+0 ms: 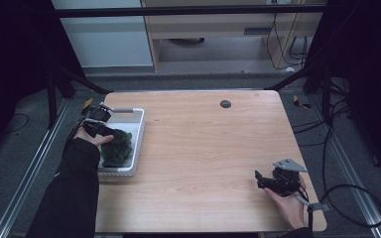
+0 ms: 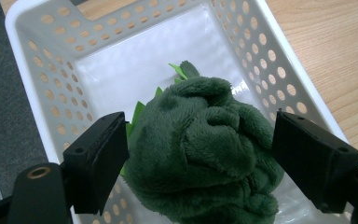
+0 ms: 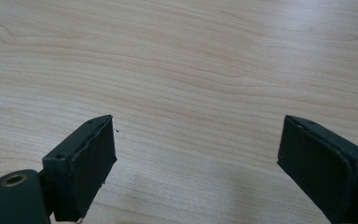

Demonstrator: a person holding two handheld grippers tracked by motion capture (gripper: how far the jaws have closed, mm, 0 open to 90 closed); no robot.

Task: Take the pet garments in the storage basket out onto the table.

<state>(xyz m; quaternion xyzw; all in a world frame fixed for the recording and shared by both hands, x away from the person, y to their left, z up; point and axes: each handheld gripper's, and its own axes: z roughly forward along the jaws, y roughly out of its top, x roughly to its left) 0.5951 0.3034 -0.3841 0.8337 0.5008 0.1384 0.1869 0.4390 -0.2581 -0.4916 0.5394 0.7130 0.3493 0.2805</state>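
At about nine o'clock on the wooden table [image 1: 208,148] I see a white basket [image 1: 140,130] with round holes in its walls. It sits right at the table's left edge. Inside it lies a dark green fuzzy toy [image 1: 116,148], soft and lumpy, with some bright green leaf bits [image 2: 179,70] poking out behind it.

My left gripper [image 1: 100,126] is down in the basket, held by my left hand [image 1: 92,136]. In the left gripper view its two black jaws are spread wide, one on each side of the fuzzy toy [image 2: 205,149]. The toy sits between them. I cannot tell if the jaws touch it or not.

Near twelve o'clock there is a small dark round spot [image 1: 225,103] on the table.

Over at about four o'clock, well apart from the basket, my right gripper [image 1: 261,179] rests low over bare wood, held by my right hand [image 1: 288,203]. It points toward nine o'clock. In the right gripper view its jaws are spread wide with nothing between them but the table top [image 3: 191,70].
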